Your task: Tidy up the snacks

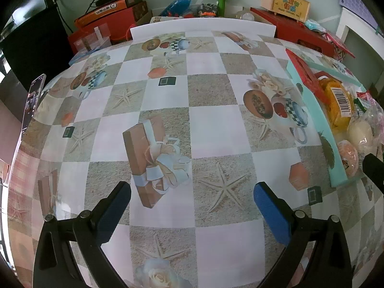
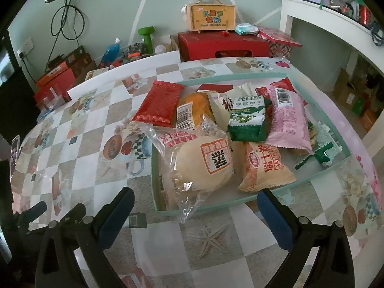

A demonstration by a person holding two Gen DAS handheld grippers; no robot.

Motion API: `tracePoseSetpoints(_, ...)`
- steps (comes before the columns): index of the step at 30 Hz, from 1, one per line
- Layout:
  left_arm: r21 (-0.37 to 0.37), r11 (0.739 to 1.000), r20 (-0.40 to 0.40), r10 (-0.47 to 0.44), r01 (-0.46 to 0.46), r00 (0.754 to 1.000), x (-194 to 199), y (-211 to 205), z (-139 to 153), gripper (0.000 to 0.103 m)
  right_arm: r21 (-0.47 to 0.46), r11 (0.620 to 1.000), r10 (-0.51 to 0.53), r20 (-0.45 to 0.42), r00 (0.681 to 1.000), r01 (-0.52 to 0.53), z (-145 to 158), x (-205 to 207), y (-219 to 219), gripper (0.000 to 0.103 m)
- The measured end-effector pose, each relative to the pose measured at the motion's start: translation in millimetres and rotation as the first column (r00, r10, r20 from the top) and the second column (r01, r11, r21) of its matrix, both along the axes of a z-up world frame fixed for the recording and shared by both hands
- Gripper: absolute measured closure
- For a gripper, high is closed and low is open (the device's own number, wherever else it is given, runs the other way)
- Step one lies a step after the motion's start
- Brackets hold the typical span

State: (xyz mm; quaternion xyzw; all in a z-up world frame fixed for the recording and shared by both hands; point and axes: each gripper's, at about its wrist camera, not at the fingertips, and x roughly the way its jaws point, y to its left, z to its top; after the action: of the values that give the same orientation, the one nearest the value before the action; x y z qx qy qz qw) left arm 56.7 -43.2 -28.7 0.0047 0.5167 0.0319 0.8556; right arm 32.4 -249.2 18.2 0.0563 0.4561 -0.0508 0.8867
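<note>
Right wrist view: wrapped snacks, a clear-bagged bun (image 2: 199, 165), a green biscuit packet (image 2: 247, 120), a pink pack (image 2: 288, 120) and a red pouch (image 2: 158, 103), lie heaped in a pale green tray (image 2: 154, 168) on the checked counter (image 2: 84, 132). Right tongs (image 2: 195, 213) gape empty just before the tray; left tongs (image 1: 192, 206) gape over bare cloth. The heap fits sorting under way or a gathering finished.

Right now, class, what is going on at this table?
A person holds two grippers over a checkered tablecloth. Both the left gripper and right gripper are open and hold nothing. Wrapped snacks, among them a pale bun, a red packet and a pink packet, lie heaped in a teal tray before the right one.
</note>
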Motion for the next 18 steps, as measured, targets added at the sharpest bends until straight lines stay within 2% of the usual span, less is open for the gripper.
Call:
tracePoseSetpoints(10, -0.021, 1.000, 0.014, 0.019, -0.018, 1.000, 1, -1, -1, 0.001, 0.005, 1.000, 0.013, 0.002, 1.000, -0.013, -2, -1, -1, 0.000)
tracePoseSetpoints(18, -0.007, 1.000, 0.026, 0.020, -0.020, 0.999, 1, -4, 0, 0.001, 0.017, 1.000, -0.009, -0.007, 1.000, 0.010, -6, -1, -12, 0.000)
